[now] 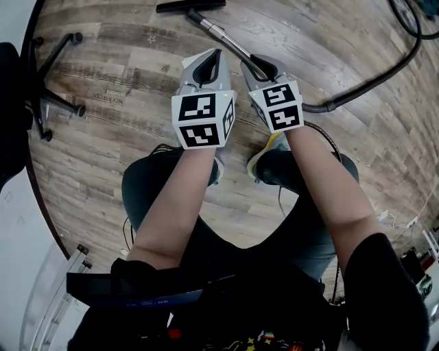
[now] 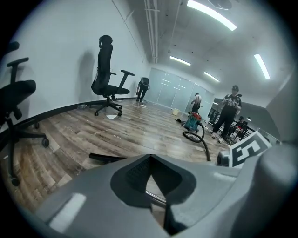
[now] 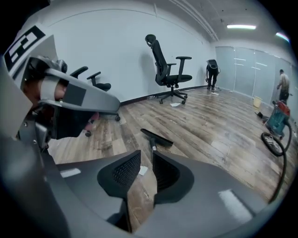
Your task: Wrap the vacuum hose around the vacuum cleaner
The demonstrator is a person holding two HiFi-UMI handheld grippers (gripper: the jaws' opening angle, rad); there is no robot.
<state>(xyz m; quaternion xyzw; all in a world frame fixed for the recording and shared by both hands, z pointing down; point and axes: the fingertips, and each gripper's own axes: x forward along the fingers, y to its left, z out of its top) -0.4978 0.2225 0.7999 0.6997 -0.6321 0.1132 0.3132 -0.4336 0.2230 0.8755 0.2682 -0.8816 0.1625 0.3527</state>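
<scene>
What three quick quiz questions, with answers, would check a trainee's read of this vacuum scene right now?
1. True or false: the right gripper is clamped on the metal wand.
2. Where does the vacuum cleaner stand? A) between the person's feet B) far across the floor, hose coiled beside it C) under an office chair
3. What sits at the wand's far end?
Key: 1 false, its jaws stand slightly apart with only floor between. 2 B. 3 the black floor nozzle.

Black office chairs [image 2: 108, 83] stand on a wood-plank floor [image 2: 135, 132] beside a white wall [image 2: 56, 60] under strip lights [image 2: 212, 14].
</scene>
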